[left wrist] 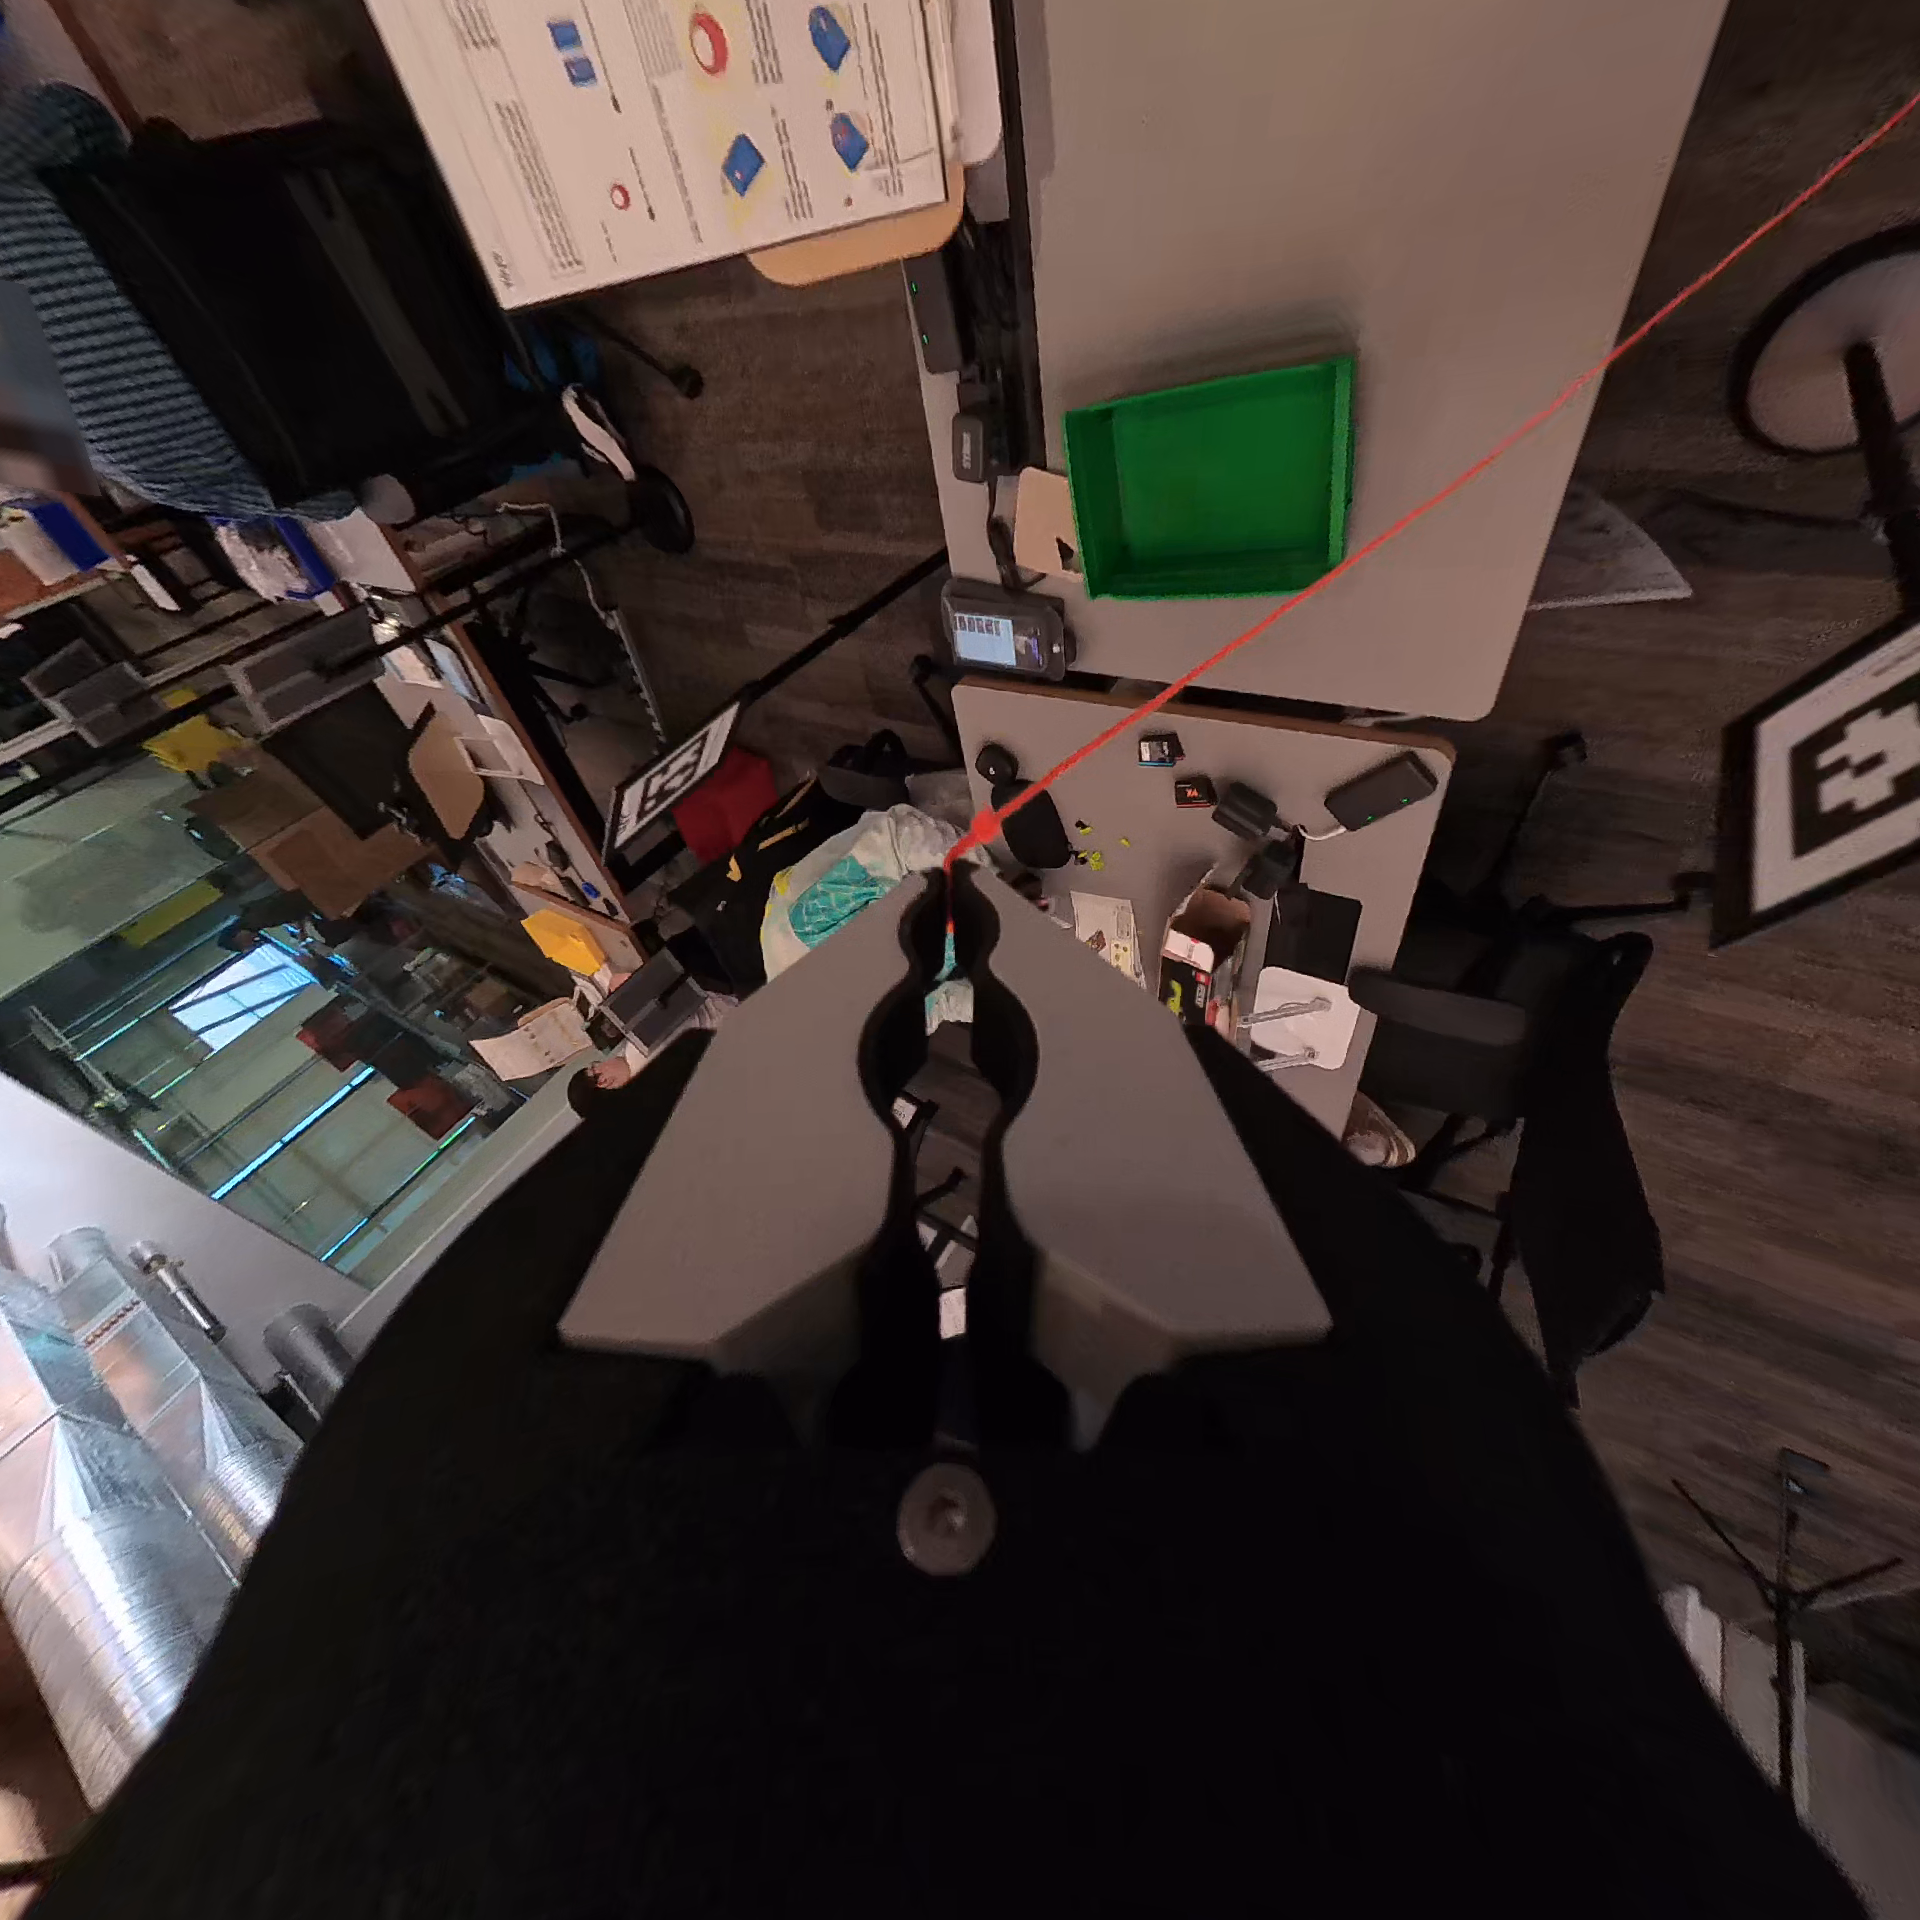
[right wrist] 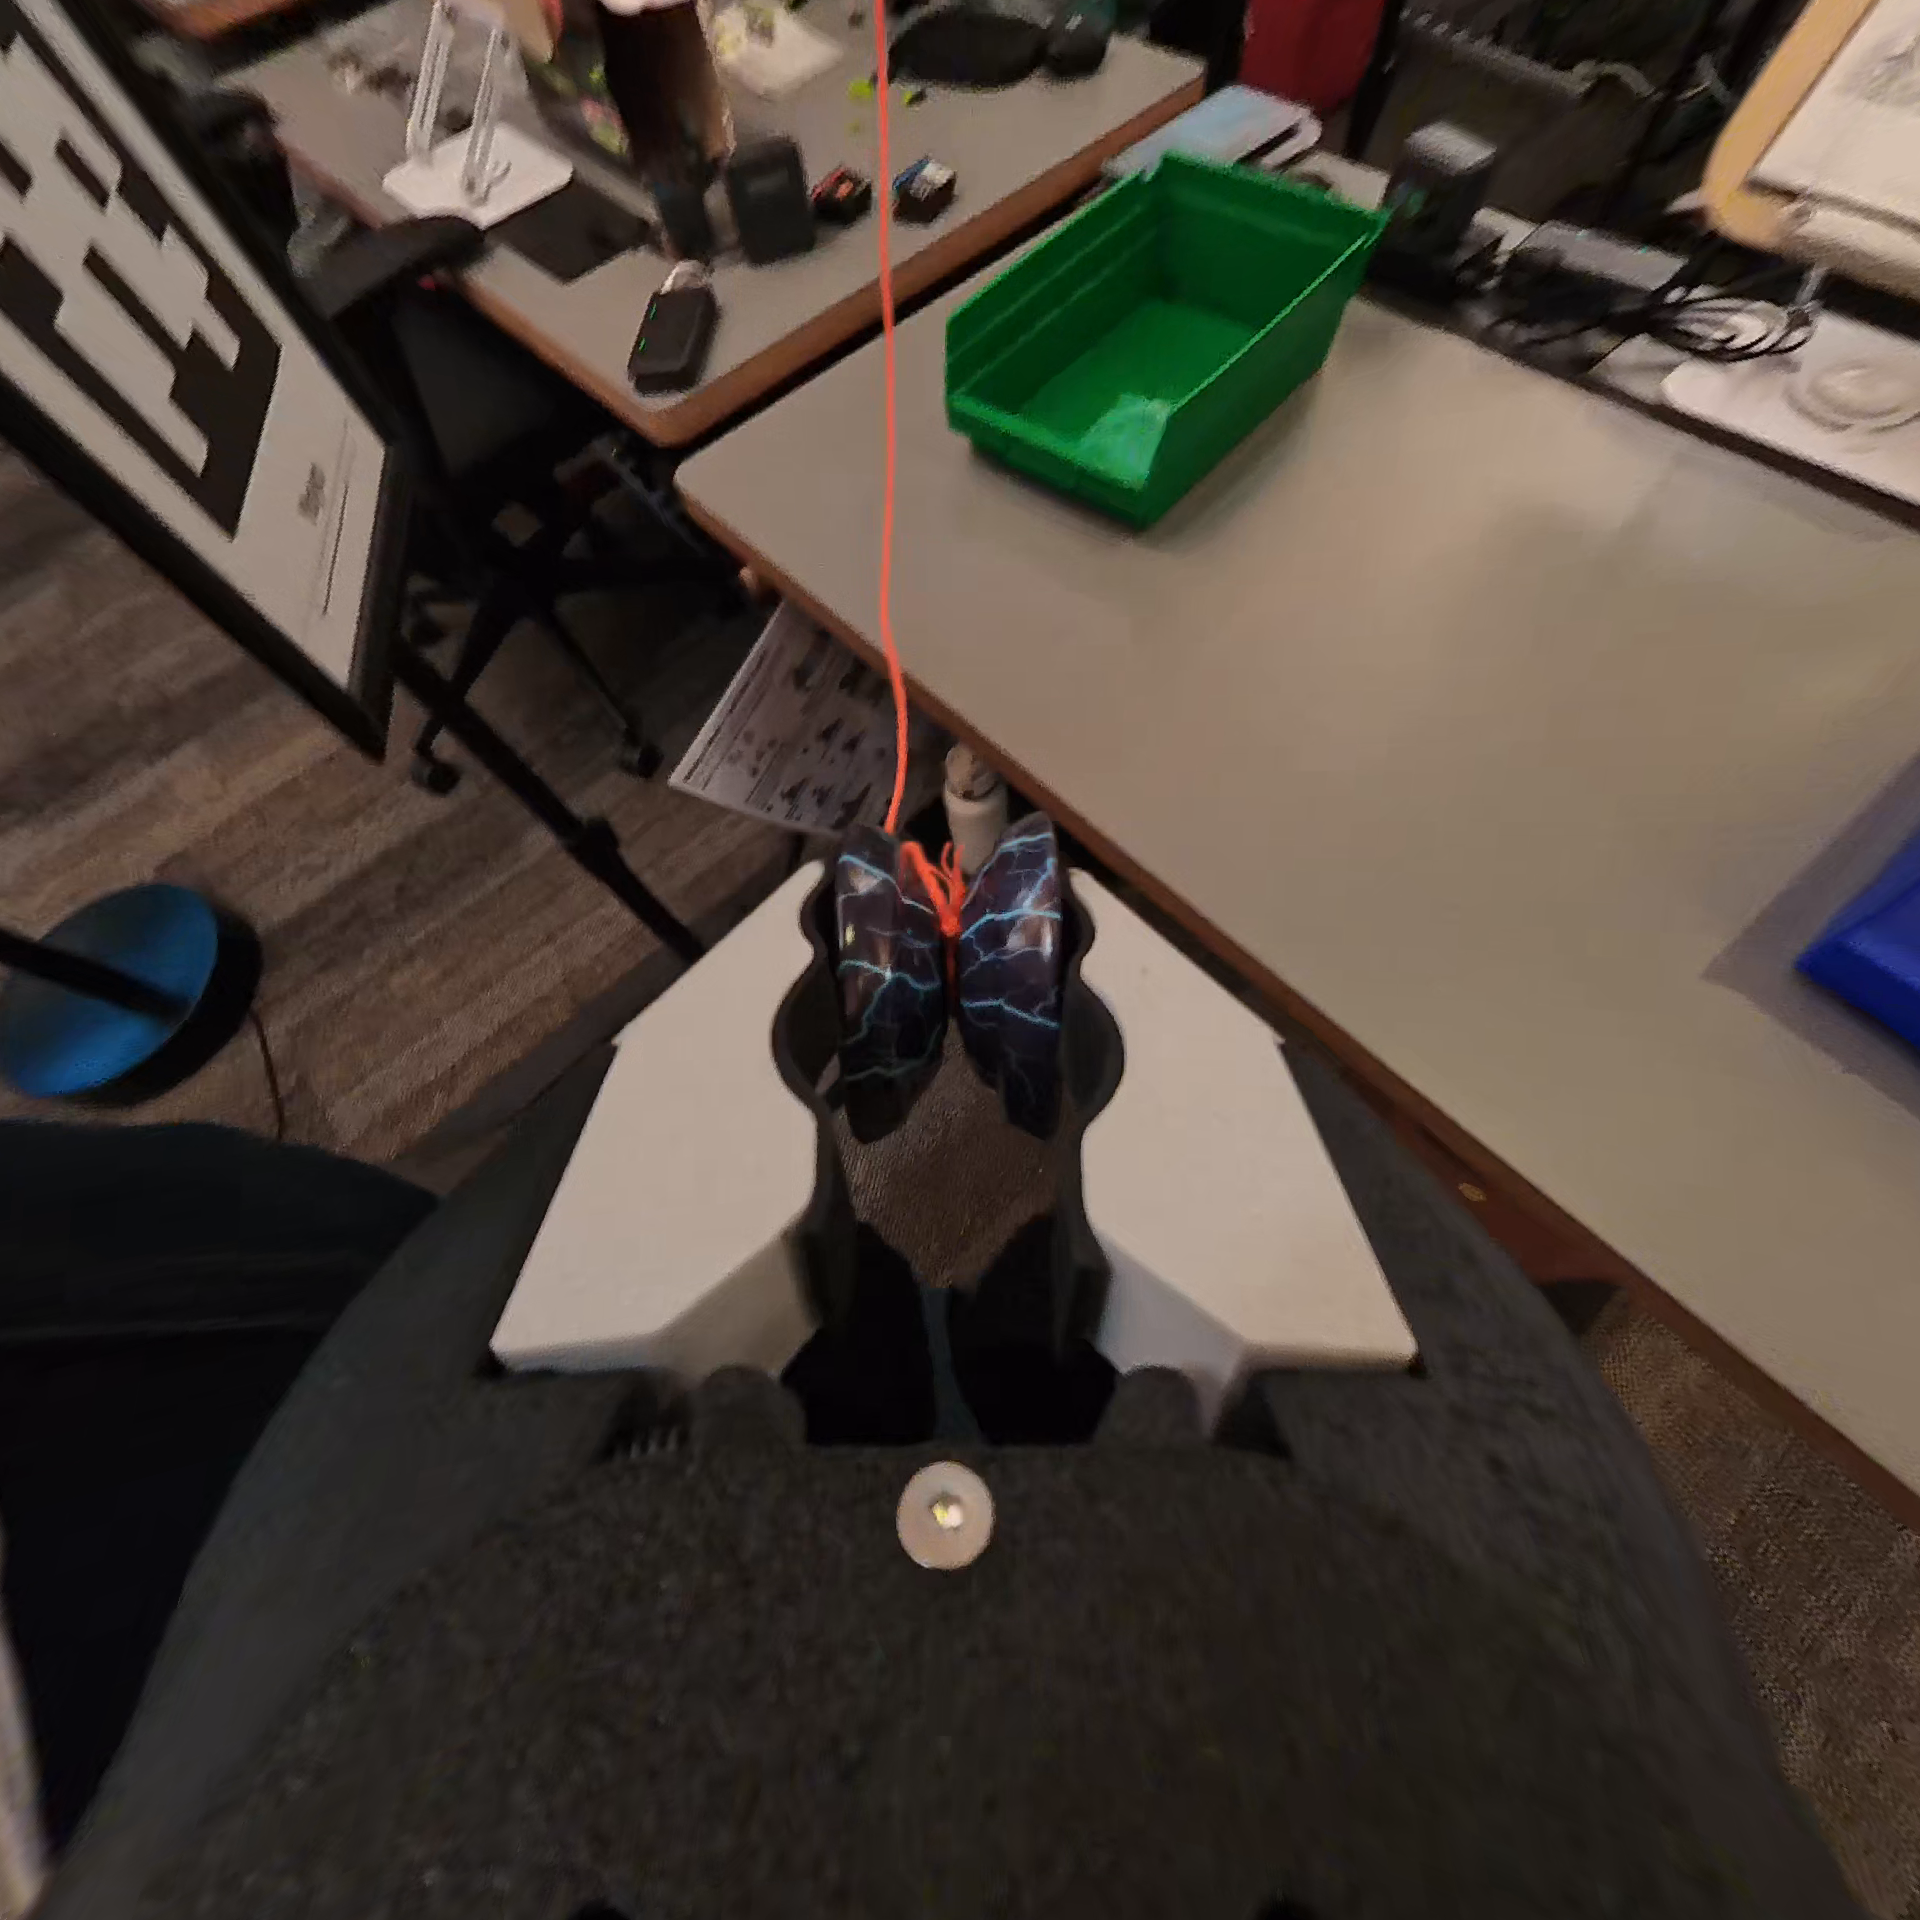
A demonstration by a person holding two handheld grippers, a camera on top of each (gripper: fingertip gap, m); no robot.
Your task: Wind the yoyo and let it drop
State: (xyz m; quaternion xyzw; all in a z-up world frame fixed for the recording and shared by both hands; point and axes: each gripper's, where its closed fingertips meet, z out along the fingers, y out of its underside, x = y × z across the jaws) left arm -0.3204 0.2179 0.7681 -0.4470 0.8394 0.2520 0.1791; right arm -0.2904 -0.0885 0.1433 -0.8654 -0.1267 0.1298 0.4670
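Currently the left gripper has its jaws pinched together on the free end of the red string; the knot sits just past the tips and the line runs off taut toward upper right. Risk there: the grip is only at the very tips on thin cord, so any jerk could pull the end out and the whole drop is lost.

Green bin sits on the grey table, well apart from both tools, so no snag risk from it. Table edge is closer to the yoyo's likely fall line; if it swings right on release it could clip that edge.

The right gripper is clamped on the yoyo, one pad on each outer face, gap facing the camera. Only a few loose, crossed loops show at the axle, so my read is winding has barely begun. Crossed wraps could bind or slip. The string rises nearly straight up; slack during winding would let loops spill over a rim.
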